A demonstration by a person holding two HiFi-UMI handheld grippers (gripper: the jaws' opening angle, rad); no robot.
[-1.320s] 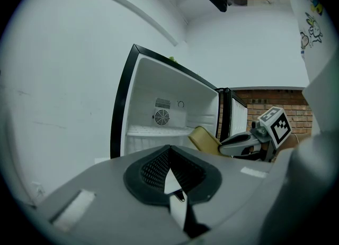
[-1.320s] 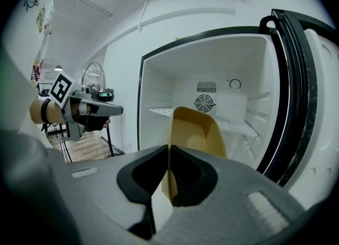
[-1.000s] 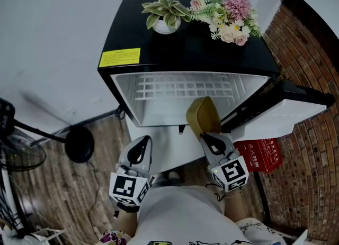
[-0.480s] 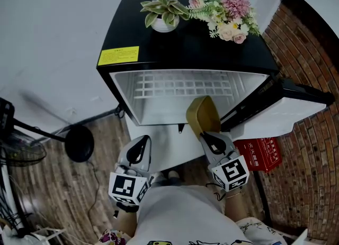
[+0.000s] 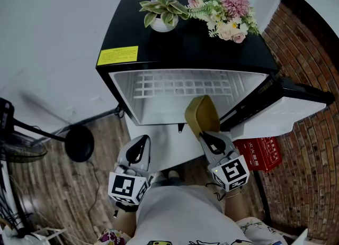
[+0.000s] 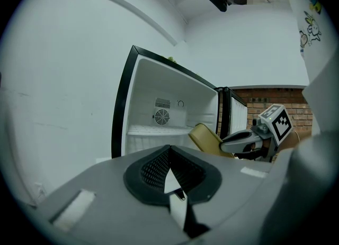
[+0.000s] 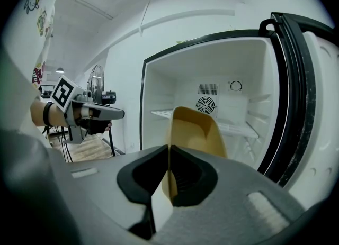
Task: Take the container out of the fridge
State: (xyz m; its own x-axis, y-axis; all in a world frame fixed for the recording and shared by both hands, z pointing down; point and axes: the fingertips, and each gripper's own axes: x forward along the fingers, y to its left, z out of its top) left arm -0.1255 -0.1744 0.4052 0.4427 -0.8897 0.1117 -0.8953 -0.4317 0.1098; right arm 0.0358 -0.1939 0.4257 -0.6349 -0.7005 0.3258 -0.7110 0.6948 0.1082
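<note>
A tan open container (image 5: 202, 115) (image 7: 195, 130) (image 6: 205, 137) hangs tilted in front of the open fridge's (image 5: 185, 53) mouth. My right gripper (image 5: 208, 135) (image 7: 168, 169) is shut on its near rim, the thin wall pinched between the pads. My left gripper (image 5: 139, 147) (image 6: 170, 171) is shut with nothing in it and hangs to the left of the container, in front of the fridge's lower part. The fridge's white inside (image 7: 212, 101) shows a wire shelf (image 5: 183, 86) and a fan grille (image 6: 161, 116). Its door (image 5: 286, 106) stands swung out to the right.
A potted plant (image 5: 160, 14) and a bunch of flowers (image 5: 228, 14) stand on the fridge's black top. A brick wall (image 5: 312, 80) runs along the right, with a red box (image 5: 259, 154) on the floor by it. A fan's stand (image 5: 79, 142) is at the left.
</note>
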